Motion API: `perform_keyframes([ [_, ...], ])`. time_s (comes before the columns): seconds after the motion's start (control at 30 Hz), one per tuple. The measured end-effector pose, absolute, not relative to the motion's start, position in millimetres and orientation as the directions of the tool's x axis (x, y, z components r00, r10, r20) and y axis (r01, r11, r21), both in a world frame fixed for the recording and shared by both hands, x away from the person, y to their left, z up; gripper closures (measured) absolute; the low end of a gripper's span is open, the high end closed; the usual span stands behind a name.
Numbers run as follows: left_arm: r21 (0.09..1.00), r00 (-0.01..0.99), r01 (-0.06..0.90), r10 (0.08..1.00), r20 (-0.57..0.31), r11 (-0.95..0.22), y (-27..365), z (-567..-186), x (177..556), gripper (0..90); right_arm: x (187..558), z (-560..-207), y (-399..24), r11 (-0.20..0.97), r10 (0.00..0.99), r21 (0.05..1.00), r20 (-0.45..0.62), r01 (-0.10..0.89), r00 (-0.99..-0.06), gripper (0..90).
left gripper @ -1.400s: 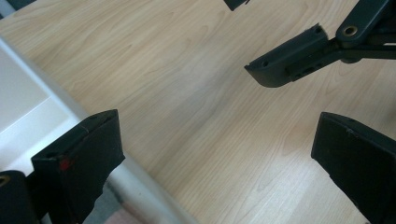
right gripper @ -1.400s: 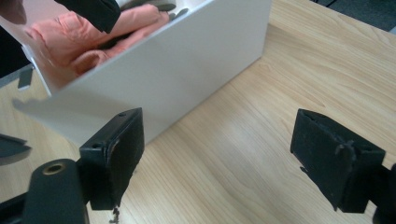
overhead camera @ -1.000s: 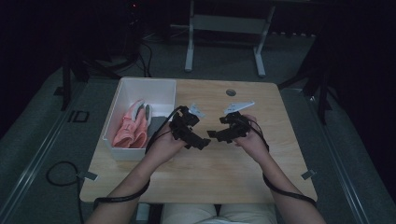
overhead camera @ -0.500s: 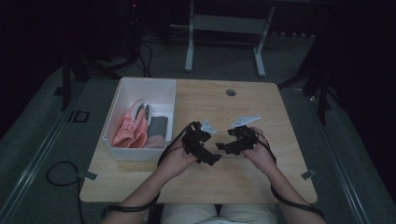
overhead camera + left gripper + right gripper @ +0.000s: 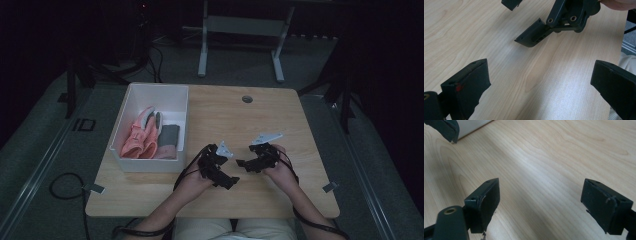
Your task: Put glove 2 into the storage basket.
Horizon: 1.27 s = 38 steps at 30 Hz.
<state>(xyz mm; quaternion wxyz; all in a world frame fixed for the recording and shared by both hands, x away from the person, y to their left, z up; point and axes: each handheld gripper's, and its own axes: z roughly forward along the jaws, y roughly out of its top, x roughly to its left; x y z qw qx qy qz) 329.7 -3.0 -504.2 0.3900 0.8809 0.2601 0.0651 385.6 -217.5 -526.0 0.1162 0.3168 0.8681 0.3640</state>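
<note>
Both hand-held grippers hover low over the wooden table point(image 5: 235, 117) near its front middle, tips turned toward each other. My left gripper point(image 5: 226, 178) is open with nothing between its jaws; in the left gripper view point(image 5: 540, 87) bare wood lies between them. The right gripper point(image 5: 244, 164) is also open and empty, and bare wood shows between its jaws in the right gripper view point(image 5: 546, 202). The right gripper's black jaw point(image 5: 534, 35) appears close ahead in the left gripper view. A tip of the left gripper point(image 5: 445, 128) shows at the top left of the right gripper view.
A white bin point(image 5: 157, 86) stands on the table's left side, holding pink gloves point(image 5: 141, 139) and a grey cloth item point(image 5: 169, 135). A round cable hole point(image 5: 247, 99) sits near the far edge. A metal stand point(image 5: 240, 25) is on the floor beyond the table.
Both hands and grippers have drawn back from the table's middle toward its front edge. They stay close together and open.
</note>
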Motion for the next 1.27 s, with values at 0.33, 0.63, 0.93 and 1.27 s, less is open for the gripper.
perform_keyframes([
  [0.33, 0.717, 0.869, 0.400, 0.485, -0.098, -0.571, -8, -527, 323, 1.8, 376, -545, -229, 0.524, 0.654, 0.712, 0.014, 0.467, -0.756, 14.2],
  [0.63, 0.716, 0.878, 0.381, 0.472, -0.081, -0.585, -8, -545, 319, 1.7, 371, -557, -236, 0.543, 0.647, 0.700, 0.004, 0.464, -0.763, 14.0],
  [0.93, 0.700, 0.885, 0.381, 0.457, -0.088, -0.604, -9, -551, 319, 1.7, 370, -559, -236, 0.546, 0.650, 0.702, -0.010, 0.458, -0.760, 14.0],
  [1.27, 0.701, 0.884, 0.386, 0.458, -0.095, -0.599, -8, -553, 318, 1.7, 371, -560, -236, 0.546, 0.655, 0.704, -0.020, 0.455, -0.755, 14.0],
])
